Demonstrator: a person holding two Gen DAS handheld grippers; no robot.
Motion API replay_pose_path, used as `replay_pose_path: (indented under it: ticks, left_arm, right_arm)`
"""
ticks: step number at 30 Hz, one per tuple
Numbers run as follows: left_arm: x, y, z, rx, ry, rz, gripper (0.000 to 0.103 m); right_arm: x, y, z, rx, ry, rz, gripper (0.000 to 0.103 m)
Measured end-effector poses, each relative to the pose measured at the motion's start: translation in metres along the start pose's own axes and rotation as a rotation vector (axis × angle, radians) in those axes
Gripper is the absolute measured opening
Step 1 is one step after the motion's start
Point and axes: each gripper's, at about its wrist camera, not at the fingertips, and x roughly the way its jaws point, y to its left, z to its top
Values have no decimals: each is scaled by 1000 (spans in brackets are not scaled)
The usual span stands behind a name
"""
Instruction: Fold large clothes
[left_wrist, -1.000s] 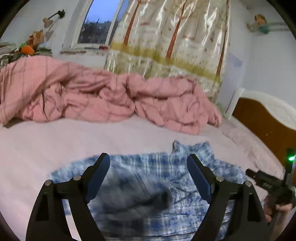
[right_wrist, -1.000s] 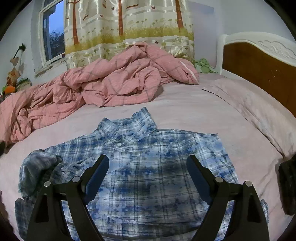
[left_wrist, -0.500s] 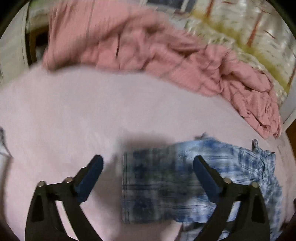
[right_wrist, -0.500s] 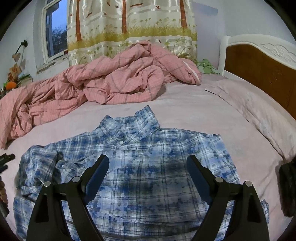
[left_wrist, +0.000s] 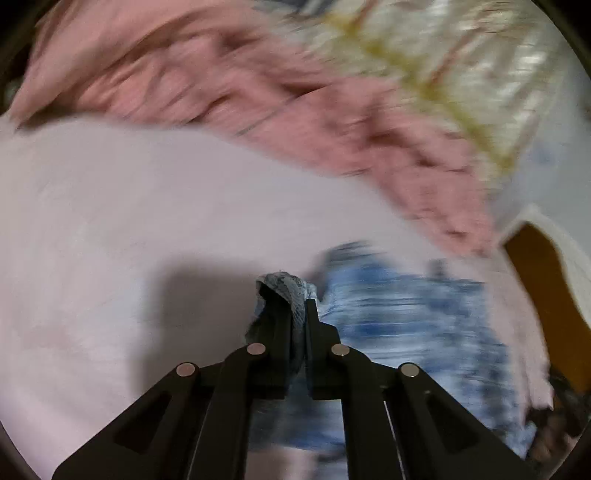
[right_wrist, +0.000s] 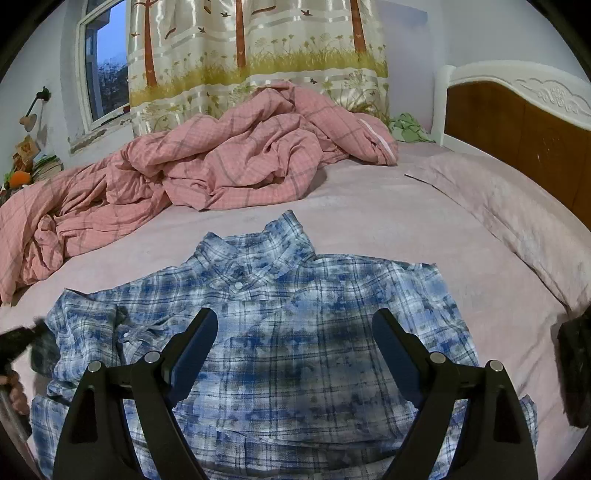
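Plaid shirt (right_wrist: 295, 332), blue and white, lies front-up and mostly flat on the bed (right_wrist: 369, 221), collar (right_wrist: 280, 236) pointing away from the right tool (right_wrist: 295, 332), body directly under and ahead of it. Right tool hovers over the shirt's chest, fingers spread wide, gripping nothing.

Left tool (left_wrist: 298, 314) is clenched on a bunched fold of the shirt's fabric, likely the sleeve or side edge on the left; cloth sticks out past the tips. The left wrist view is heavily motion-blurred, so the exact part pinched can't be confirmed. In the right wrist view that side of the shirt (right_wrist: 92, 332) is rumpled, just left of the right tool, with the left tool blurred at the frame edge.

Step in hand, as judged: first fold, bringing the left sleeve or side inward across the body. Hardly any of the folding looks done; the right side is flat and unfolded.

Next move calls for carrying the pinched cloth across toward the shirt's middle, laying it flat without dragging the body, then letting go. Right tool could pin the chest or take the right edge.

Beyond the shirt, past the right tool: pink plaid duvet (right_wrist: 221, 166) heaped up, then curtain (right_wrist: 258, 55), window (right_wrist: 103, 74). Headboard (right_wrist: 517, 122) and pillow (right_wrist: 498, 195) sit to the tool's right.
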Motion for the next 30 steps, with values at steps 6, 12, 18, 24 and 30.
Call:
replay_pose_path:
  ticks: [6,12,18,24,30]
  left_arm:
    - [-36,-118,-19,189,0,-326,5]
    - [-19,-174,-55,302,128,-437,62]
    - [-42,-151,-37,262,-55,-272,68]
    - [-69,-130,-25,283,-229,-29,75]
    - [-74,-120,-19,249,-240,-66,78]
  right_arm:
    - [-6,10,-1,-22,-5,60,87]
    - [-14,26,-5,-49,-9,120,87]
    - [5,44,-15,-74,109,274,87]
    - [50,84,-48,-88,351,474,72]
    - [76,115,-81,-217,418,400,58]
